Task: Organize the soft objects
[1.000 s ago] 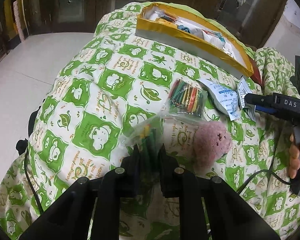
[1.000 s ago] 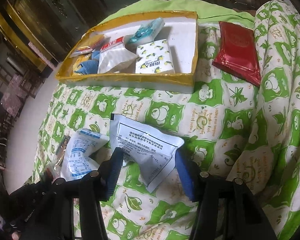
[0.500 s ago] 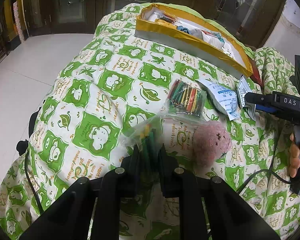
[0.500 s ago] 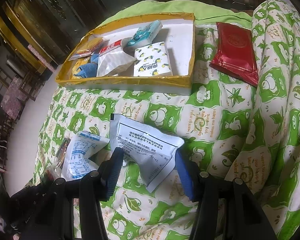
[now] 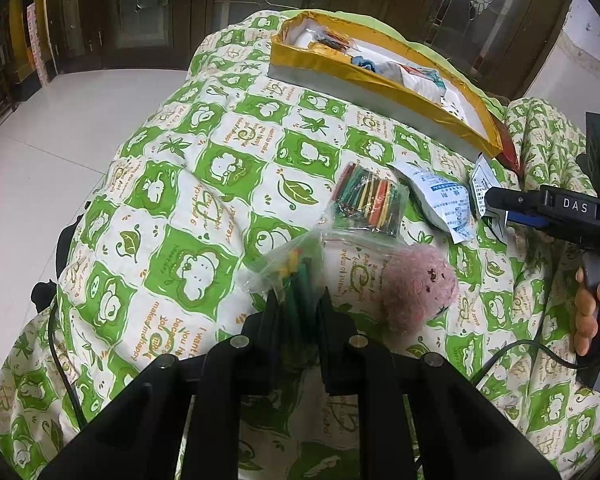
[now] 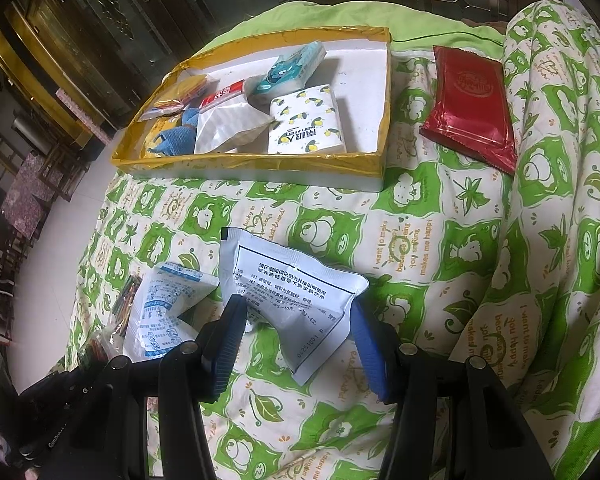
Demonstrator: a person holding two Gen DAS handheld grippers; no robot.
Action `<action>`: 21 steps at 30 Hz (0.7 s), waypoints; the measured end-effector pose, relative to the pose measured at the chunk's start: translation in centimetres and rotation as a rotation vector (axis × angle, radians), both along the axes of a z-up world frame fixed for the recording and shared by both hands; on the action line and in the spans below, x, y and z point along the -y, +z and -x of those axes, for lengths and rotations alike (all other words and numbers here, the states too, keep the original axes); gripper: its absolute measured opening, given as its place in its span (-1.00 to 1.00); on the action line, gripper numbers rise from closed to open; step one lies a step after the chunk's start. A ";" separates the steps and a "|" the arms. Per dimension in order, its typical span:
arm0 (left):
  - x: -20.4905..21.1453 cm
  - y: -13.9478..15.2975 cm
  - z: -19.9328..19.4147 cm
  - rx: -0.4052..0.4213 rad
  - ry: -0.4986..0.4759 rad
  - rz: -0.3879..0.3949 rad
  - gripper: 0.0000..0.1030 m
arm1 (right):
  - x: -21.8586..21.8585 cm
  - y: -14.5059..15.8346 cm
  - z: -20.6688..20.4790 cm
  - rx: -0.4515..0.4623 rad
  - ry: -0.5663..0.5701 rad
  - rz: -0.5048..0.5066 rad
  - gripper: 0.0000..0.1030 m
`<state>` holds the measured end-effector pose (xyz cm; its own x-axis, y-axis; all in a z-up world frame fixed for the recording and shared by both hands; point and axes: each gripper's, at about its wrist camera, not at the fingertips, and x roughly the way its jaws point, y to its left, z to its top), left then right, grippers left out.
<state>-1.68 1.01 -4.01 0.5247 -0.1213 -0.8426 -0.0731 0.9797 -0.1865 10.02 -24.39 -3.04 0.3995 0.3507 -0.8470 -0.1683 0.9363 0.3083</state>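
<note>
Under you lies the green-and-white patterned quilt (image 5: 203, 208), which covers the whole work surface. At its far end sits the shallow white tray with a yellow taped rim (image 6: 384, 92), already holding tissue packs and small pouches. A flat red foil packet (image 6: 470, 108) lies just beside the tray's right side. Your right gripper (image 6: 295, 320) has its blue pads set against the two edges of the white printed sachet (image 6: 295, 288), which rests on the quilt. A second white-and-blue sachet (image 6: 163, 308) lies just to its left. Your left gripper (image 5: 297, 312) is pinched tight on the clear plastic bag of green sticks (image 5: 295, 276), with the pink plush toy (image 5: 416, 288) just beside it and another bag of coloured sticks (image 5: 370, 200) farther off.
</note>
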 end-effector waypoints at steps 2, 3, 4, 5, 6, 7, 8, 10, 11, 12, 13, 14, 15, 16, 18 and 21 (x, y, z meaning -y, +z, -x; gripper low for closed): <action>0.0 0.0 0.0 0.000 0.000 0.001 -0.70 | 0.0 0.0 0.0 -0.001 0.001 -0.001 0.11; 0.0 -0.1 0.0 -0.002 -0.001 0.001 -0.70 | 0.0 0.0 0.0 -0.001 0.002 -0.001 0.11; 0.1 -0.1 -0.1 -0.003 -0.002 0.000 -0.70 | 0.0 0.0 0.0 -0.001 0.002 -0.002 0.11; 0.1 -0.1 -0.1 -0.003 -0.003 -0.001 -0.70 | 0.0 0.1 0.0 -0.001 0.002 -0.002 0.11; 0.2 -0.1 -0.1 -0.003 -0.004 -0.003 -0.70 | 0.0 0.1 0.0 0.000 0.003 -0.003 0.11; 0.2 -0.1 -0.1 -0.002 -0.004 -0.003 -0.70 | 0.0 0.1 0.0 -0.001 0.002 -0.003 0.11; 0.2 -0.1 0.0 -0.001 -0.004 -0.002 -0.70 | 0.0 0.1 0.0 -0.001 0.002 -0.004 0.11; 0.2 -0.1 -0.1 -0.001 -0.005 0.000 -0.70 | 0.0 0.1 0.0 0.000 0.002 -0.006 0.11; 0.2 -0.1 -0.1 0.000 -0.005 0.002 -0.70 | 0.0 0.2 0.0 0.001 0.001 -0.007 0.11; 0.2 -0.1 -0.1 0.000 -0.005 0.002 -0.70 | 0.0 0.2 0.0 0.002 0.001 -0.009 0.11; 0.1 0.0 0.0 0.001 -0.006 0.002 -0.70 | 0.0 0.3 0.0 0.004 0.000 -0.011 0.11; 0.1 0.0 0.0 0.000 -0.006 0.003 -0.70 | 0.0 0.3 0.0 0.005 0.000 -0.012 0.11; 0.2 0.0 0.0 0.000 -0.006 0.004 -0.70 | 0.1 0.3 0.0 0.006 -0.001 -0.014 0.11; 0.2 0.1 0.0 0.000 -0.005 0.004 -0.70 | 0.1 0.4 0.0 0.006 -0.002 -0.016 0.11; 0.2 0.1 0.0 0.000 -0.006 0.004 -0.70 | 0.2 0.4 0.0 0.007 -0.002 -0.019 0.11; 0.2 0.1 0.0 -0.001 -0.005 0.008 -0.70 | 0.3 0.6 -0.1 0.010 -0.003 -0.023 0.11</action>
